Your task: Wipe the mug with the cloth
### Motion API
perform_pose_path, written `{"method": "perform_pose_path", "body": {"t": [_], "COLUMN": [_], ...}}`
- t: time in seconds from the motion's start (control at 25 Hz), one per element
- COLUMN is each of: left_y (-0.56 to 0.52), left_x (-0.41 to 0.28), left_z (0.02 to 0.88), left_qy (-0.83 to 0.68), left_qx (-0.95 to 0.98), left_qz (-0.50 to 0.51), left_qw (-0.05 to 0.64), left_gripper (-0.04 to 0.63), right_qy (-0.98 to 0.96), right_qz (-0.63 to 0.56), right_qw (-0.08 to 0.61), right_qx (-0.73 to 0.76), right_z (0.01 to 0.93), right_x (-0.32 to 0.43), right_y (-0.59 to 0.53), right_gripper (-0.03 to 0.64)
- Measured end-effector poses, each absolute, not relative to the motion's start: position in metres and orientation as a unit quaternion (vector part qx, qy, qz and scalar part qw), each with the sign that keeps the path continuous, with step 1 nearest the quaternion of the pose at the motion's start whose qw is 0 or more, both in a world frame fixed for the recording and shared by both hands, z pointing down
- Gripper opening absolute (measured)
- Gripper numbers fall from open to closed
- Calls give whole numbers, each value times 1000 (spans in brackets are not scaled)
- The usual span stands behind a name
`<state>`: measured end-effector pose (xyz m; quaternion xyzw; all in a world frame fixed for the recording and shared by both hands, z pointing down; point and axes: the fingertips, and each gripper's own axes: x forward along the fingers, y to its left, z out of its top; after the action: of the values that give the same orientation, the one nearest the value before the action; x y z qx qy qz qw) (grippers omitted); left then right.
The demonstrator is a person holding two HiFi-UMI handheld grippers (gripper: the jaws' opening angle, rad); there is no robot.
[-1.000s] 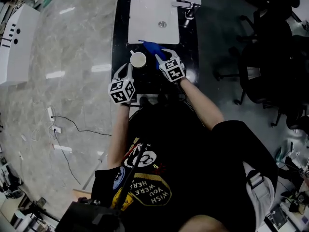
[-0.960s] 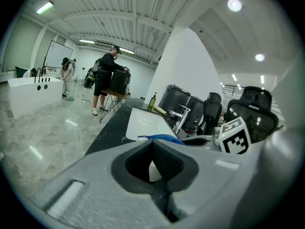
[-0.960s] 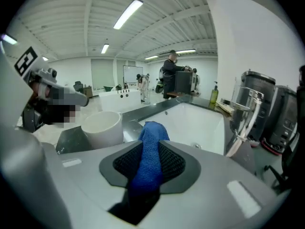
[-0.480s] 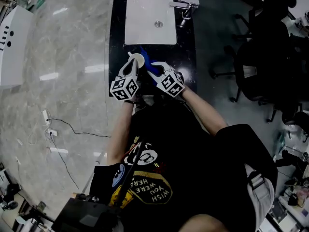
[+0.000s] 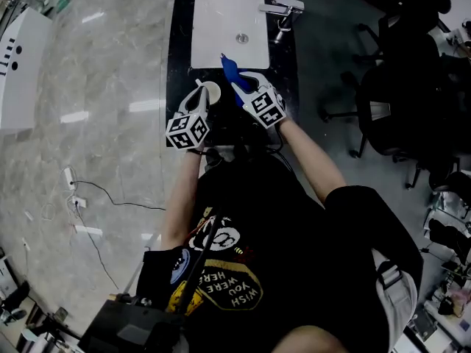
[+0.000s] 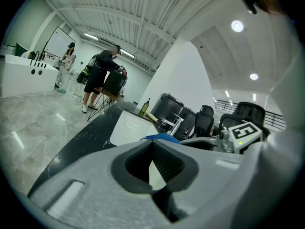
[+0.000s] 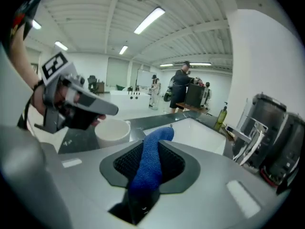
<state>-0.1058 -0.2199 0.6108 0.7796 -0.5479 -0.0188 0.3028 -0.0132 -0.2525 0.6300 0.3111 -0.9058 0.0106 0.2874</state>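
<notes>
A white mug [image 5: 210,91] sits on the dark counter [image 5: 288,87] just in front of the sink. My left gripper [image 5: 202,95] is shut on the mug's rim; a white sliver of the mug [image 6: 153,173] shows between its pads. The right gripper view shows that mug [image 7: 113,130] under the left gripper [image 7: 78,106]. My right gripper [image 5: 243,87] is shut on a blue cloth [image 5: 230,70]. The cloth [image 7: 150,161] sticks up out of the jaws, to the right of the mug and apart from it. Its tip [image 6: 162,138] peeks over the left jaws.
A white rectangular sink [image 5: 221,46] is set into the counter beyond the mug, with a chrome faucet [image 5: 282,11] at its right. A soap bottle [image 7: 220,114] stands at the sink's far side. Black office chairs [image 5: 412,87] stand right of the counter. People stand far off.
My right gripper has carried the cloth away from the mug's side, up toward the sink edge. The left gripper stays on the mug.
</notes>
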Motion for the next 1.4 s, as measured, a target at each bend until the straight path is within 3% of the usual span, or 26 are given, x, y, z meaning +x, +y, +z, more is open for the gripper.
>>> {"method": "perform_pose_path", "body": {"t": [0.12,0.2,0.4,0.6,0.8,1.12,1.28,1.4], "left_y": [-220,-219,-222,-222,-220,-221,-222,-220], "left_x": [-105,-104,-105,-107,-105,-110,-108,-108], "left_z": [614,614,613,613,614,614,615,615], "left_qy": [-551,-550,-552,-557,-561,-566,-568,-567], "left_qx": [775,774,775,771,769,765,763,762], "left_qz": [-20,-22,-20,-22,-19,-27,-25,-26], "left_qw": [309,312,308,308,306,306,307,311], "left_gripper": [3,3,3,3,3,3,4,3], "right_qy": [-900,-906,-934,-920,-915,-944,-936,-922], "right_qz": [-16,-21,-28,28,52,77,105,92], "right_qw": [351,357,306,265,279,257,216,241], "right_qx": [259,225,184,288,286,191,259,287], "right_z": [661,671,651,638,650,644,627,632], "right_x": [-29,-38,-48,-11,-32,-49,-28,-23], "right_y": [-236,-204,-148,-210,-241,-161,-201,-237], "right_gripper": [97,97,97,95,95,94,94,94]}}
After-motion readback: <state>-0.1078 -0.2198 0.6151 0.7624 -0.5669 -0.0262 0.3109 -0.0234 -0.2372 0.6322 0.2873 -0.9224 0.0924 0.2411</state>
